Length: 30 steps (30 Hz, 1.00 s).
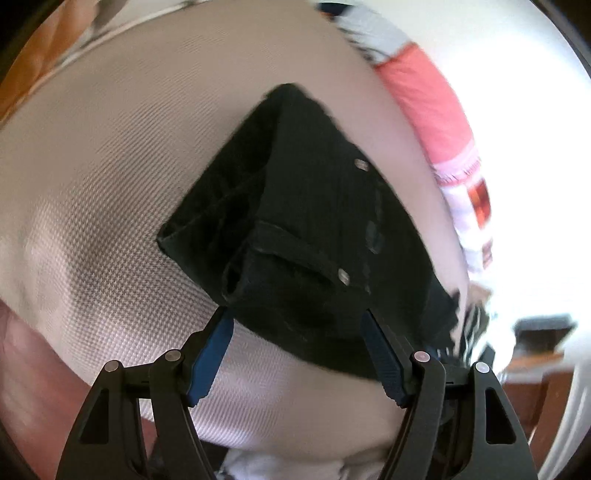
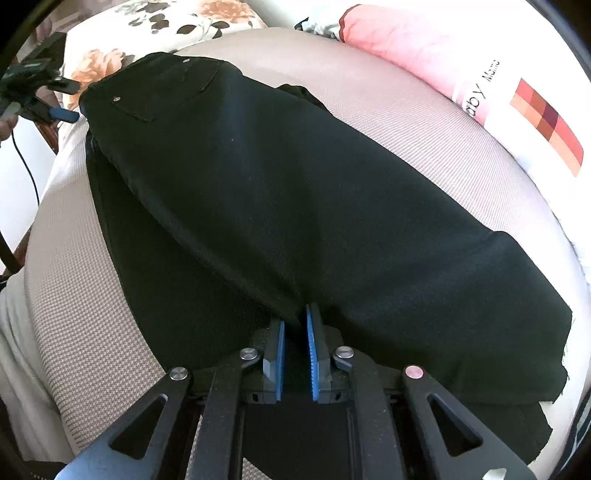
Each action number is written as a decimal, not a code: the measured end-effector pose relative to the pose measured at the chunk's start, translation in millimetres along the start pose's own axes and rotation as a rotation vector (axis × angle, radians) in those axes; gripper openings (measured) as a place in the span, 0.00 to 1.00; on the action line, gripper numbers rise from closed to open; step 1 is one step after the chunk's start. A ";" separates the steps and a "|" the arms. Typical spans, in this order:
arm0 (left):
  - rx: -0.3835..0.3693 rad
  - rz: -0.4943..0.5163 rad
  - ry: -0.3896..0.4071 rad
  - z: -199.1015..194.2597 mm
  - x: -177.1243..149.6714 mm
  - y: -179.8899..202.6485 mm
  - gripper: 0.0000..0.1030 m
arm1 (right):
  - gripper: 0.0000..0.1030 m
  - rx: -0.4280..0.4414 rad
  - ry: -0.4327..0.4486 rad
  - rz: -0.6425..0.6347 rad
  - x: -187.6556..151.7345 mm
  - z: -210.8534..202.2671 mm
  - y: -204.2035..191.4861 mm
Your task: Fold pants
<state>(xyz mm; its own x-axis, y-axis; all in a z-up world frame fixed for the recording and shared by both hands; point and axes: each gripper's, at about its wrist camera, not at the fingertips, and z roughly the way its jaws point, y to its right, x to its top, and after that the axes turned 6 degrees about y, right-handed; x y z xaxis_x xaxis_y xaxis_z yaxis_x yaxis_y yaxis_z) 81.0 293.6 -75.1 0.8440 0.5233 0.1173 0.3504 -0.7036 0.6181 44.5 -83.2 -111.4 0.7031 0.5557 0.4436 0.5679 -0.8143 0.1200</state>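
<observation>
Black pants [image 2: 277, 184] lie folded lengthwise on a beige textured bed cover [image 2: 406, 110], with the waistband and riveted pocket at the far left. My right gripper [image 2: 295, 317] is shut on a pinched ridge of the leg fabric near the hem end. The waist end of the pants [image 1: 314, 206] fills the left wrist view, with its belt loop and rivets showing. There my left gripper [image 1: 295, 317] is open, its blue pads either side of the waistband edge without pressing on it. From the right wrist view the left gripper [image 2: 68, 101] shows beside the waistband.
A pink and white pillow [image 2: 406, 40] lies along the bed's far right side, also in view as the pillow [image 1: 424, 96]. A floral pillow [image 2: 166, 22] sits behind the waistband. A black cable [image 2: 26, 162] hangs off the left bed edge. Bare bed cover [image 1: 92, 184] lies left of the pants.
</observation>
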 end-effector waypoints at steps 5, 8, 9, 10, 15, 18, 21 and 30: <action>0.041 -0.043 0.075 -0.7 12.5 3.6 0.24 | 0.10 -0.004 0.014 0.041 -1.0 -6.8 0.6; 0.059 0.058 0.104 -9.0 25.9 29.6 0.19 | 0.09 0.001 0.032 0.074 -0.1 -18.7 1.0; 0.055 0.100 0.116 -11.0 30.8 39.3 0.19 | 0.09 0.003 0.040 0.080 1.1 -22.8 0.8; 0.050 0.154 0.135 -16.4 36.9 52.8 0.19 | 0.09 0.004 0.052 0.086 2.4 -28.8 0.0; -0.028 0.294 0.203 -40.7 62.7 85.6 0.18 | 0.09 0.007 0.086 0.101 6.0 -48.4 -8.2; -0.009 0.377 0.214 -39.0 70.5 90.3 0.18 | 0.09 0.027 0.081 0.103 3.4 -45.6 -17.3; 0.097 0.411 0.156 -17.0 67.3 71.4 0.18 | 0.09 0.047 0.047 0.105 -1.7 -31.1 -25.2; 0.140 0.269 0.061 11.8 58.0 -7.1 0.19 | 0.09 0.081 0.003 0.083 -5.1 -23.8 -37.1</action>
<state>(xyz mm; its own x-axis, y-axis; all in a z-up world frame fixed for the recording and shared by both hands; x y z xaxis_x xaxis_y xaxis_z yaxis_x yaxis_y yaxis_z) 132.3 323.3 -81.8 0.8897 0.3344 0.3107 0.1742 -0.8779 0.4460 9.7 -59.8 -96.9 0.7480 0.4866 0.4513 0.5406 -0.8412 0.0110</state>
